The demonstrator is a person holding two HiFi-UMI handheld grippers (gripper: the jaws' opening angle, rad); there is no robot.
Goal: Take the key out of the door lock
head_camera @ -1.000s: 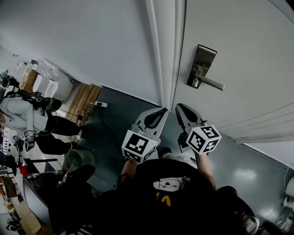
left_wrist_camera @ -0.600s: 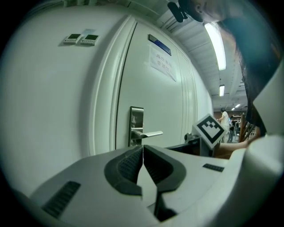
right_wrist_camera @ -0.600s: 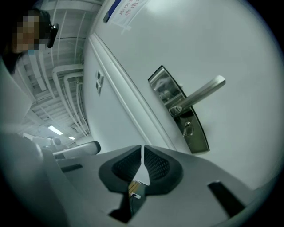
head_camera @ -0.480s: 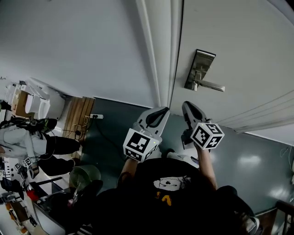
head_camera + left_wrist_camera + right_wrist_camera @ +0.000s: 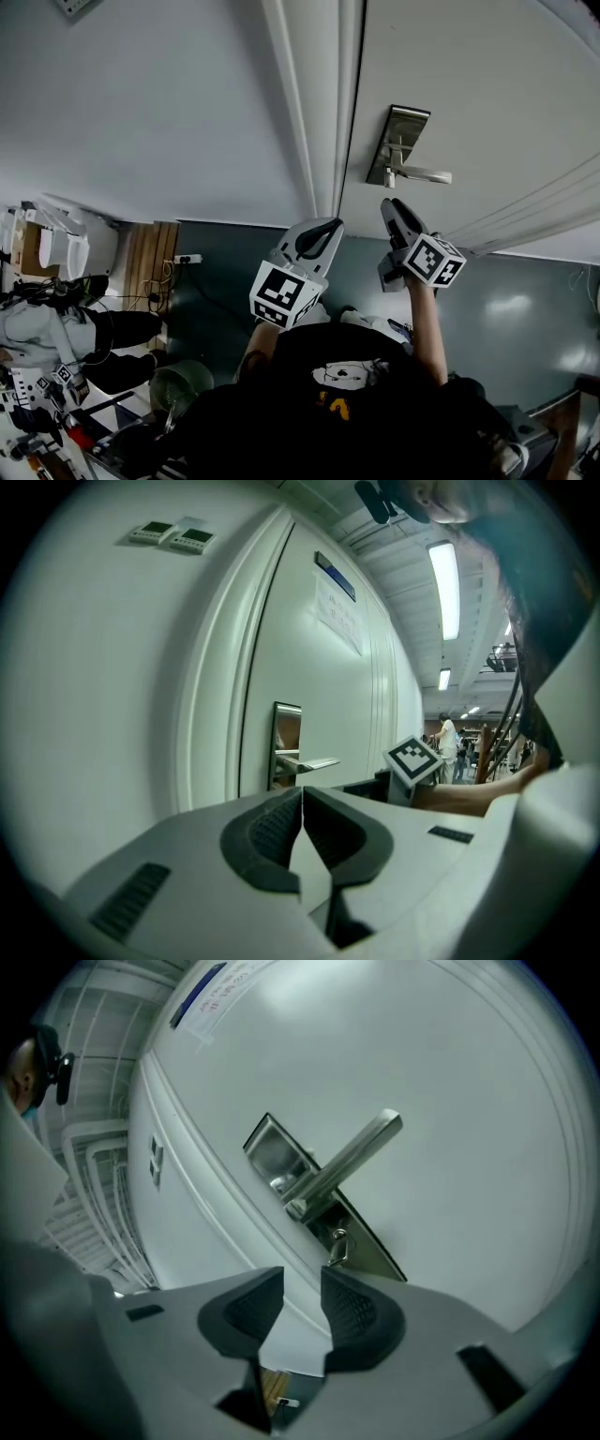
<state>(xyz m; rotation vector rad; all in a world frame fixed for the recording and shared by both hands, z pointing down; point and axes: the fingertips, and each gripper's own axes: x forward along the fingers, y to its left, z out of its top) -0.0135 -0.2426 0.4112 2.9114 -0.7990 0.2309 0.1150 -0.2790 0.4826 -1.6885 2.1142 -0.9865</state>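
Key (image 5: 337, 1244) lodged in lock plate (image 5: 367, 1239), under its lever. Right gripper (image 5: 302, 1279) just short of plate, jaws just opened, empty. Left gripper (image 5: 302, 792) leftward, closed, empty. White door (image 5: 487, 94), grey floor (image 5: 525, 300).

Noted: key (image 5: 336, 1249) — blade hidden inside lock plate (image 5: 274, 1152). Print on notice (image 5: 339, 621) at 1 o'clock too small to read (left gripper view). Head view, 8 o'clock: bystander (image 5: 42, 330) cut by left edge.

Small silvery key (image 5: 337, 1247) seated in door lock (image 5: 370, 1241), just below lever handle (image 5: 349, 1159), bow jutting out from plate. Lock: brushed-metal rectangular plate, extending above and below lever handle, seen tilted.
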